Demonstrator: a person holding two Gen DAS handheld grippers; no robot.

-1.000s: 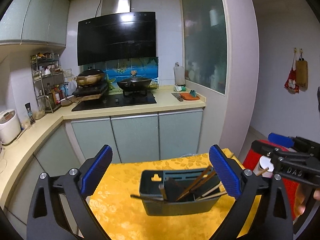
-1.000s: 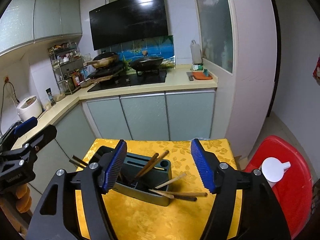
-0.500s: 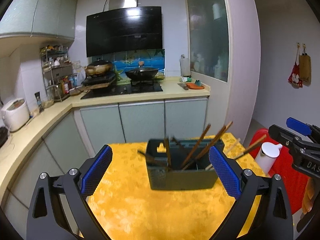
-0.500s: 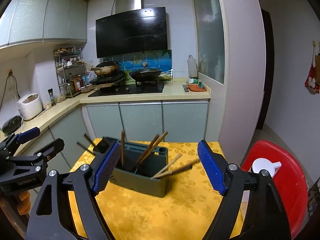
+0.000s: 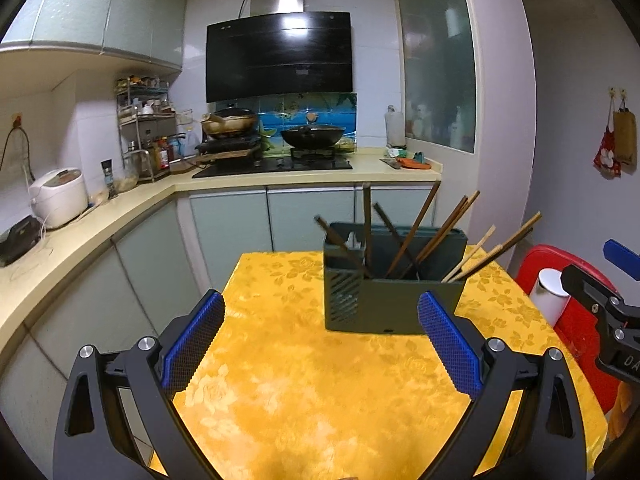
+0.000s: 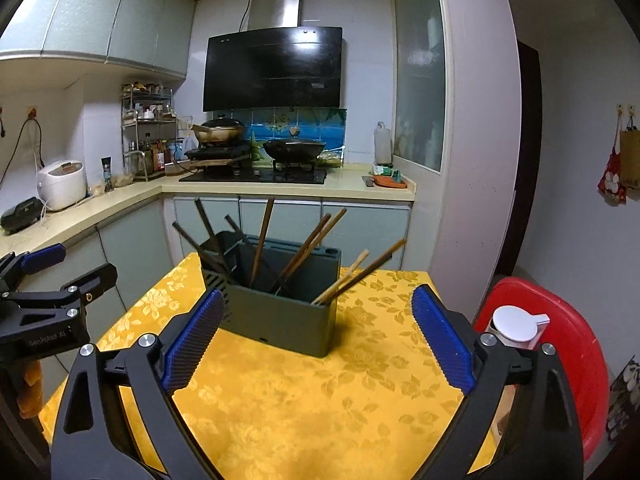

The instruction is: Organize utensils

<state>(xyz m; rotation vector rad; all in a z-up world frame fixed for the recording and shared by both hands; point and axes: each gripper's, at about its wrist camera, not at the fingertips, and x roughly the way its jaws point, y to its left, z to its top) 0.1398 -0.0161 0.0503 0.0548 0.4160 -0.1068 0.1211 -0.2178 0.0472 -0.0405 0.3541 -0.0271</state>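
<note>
Currently both jaws are spread, nothing held; chopsticks [image 6: 304, 252] are seen splayed in the holder [image 6: 280, 320] just ahead of the right gripper [image 6: 316, 344], ahead-right of the left gripper [image 5: 320, 344]; right judged nearer.

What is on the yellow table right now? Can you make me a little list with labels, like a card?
table: yellow floral tablecloth
holder: dark green plastic utensil box, upright on the cloth
inside the holder: brown wooden chopsticks leaning at mixed angles, some pale ones tipped out to one side
left gripper: open, empty, short of the holder
right gripper: open, empty, short of the holder
beside the table: red plastic chair with a white lidded jar on it
background: kitchen counter with black wok on the stove
</note>
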